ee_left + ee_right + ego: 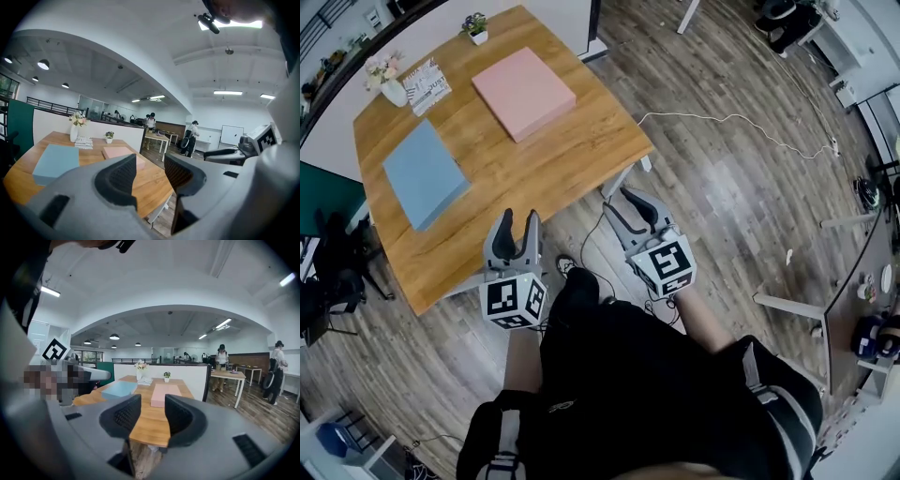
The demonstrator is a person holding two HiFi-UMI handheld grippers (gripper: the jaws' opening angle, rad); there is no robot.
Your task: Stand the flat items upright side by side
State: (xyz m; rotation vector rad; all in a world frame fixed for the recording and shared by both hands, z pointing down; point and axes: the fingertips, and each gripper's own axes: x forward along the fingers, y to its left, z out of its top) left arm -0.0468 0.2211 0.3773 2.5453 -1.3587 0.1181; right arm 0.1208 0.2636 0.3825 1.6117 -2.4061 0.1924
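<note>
Two flat items lie flat on the wooden table (pixel 572 155): a pink slab (pixel 523 92) toward the far side and a blue slab (pixel 424 173) to its left. They show too in the left gripper view, pink slab (pixel 117 152) and blue slab (pixel 55 161), and in the right gripper view, pink slab (pixel 165 394) and blue slab (pixel 119 390). My left gripper (pixel 517 217) hovers at the table's near edge, open and empty (pixel 150 164). My right gripper (pixel 617 195) hangs off the table's near right corner, also open with nothing between its fingers (pixel 152 413).
A white vase of flowers (pixel 389 82), a patterned booklet (pixel 427 84) and a small potted plant (pixel 474 26) stand along the table's far edge by a partition wall. A white cable (pixel 731 120) trails over the wood floor to the right. People stand at distant desks.
</note>
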